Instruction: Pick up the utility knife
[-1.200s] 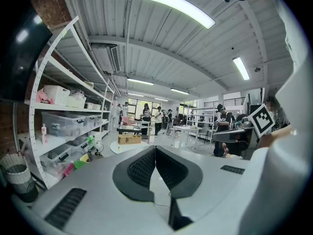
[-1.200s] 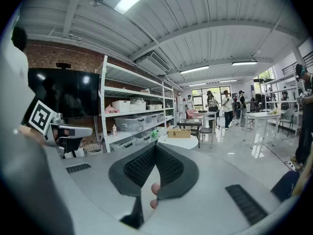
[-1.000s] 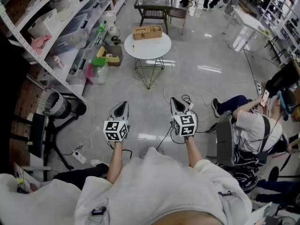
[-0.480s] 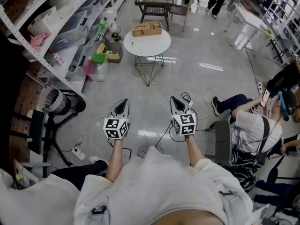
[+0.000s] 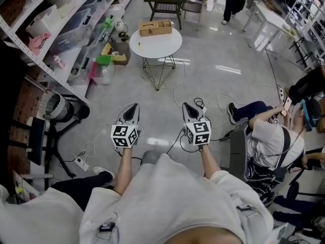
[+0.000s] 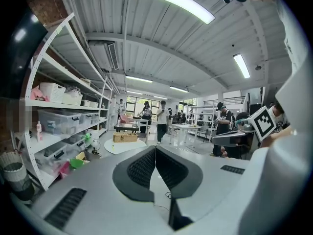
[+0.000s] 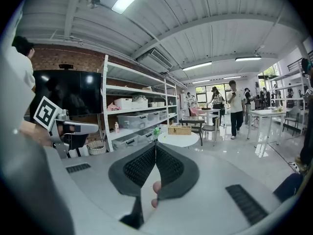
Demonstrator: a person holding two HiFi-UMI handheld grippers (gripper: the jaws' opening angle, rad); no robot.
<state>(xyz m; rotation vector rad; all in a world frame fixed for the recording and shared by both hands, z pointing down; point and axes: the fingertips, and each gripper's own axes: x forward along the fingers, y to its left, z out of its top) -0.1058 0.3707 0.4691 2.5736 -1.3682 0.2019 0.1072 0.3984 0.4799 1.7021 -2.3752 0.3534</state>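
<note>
While the person carries both tools forward at waist height, little has changed in a second beyond the framing; in the head view the table (image 5: 167,49) and the shelving (image 5: 61,34) have drifted slightly up and to the left, and a grey shape, a shoe or a knee (image 5: 150,157), has come into sight just below the two grippers, which I take for a step toward the table. The left gripper (image 5: 135,107) has its jaws pressed together on nothing, as its own view shows, the ribbed pads meeting along one line; the right gripper (image 5: 185,105) is likewise closed and empty; the two are held side by side, slightly apart, pointing ahead and a little downward. The knife (image 5: 139,45) is, as I judge it, the small yellow thing lying near the left edge of the table, just in front of the wooden box (image 5: 155,28); it is too small to be sure. It lies well apart from both grippers, with open floor and loose cables (image 5: 177,93) between; so the task is at the approach only, and the jaws must yet be opened before any grasp; the cables could catch a foot.
</note>
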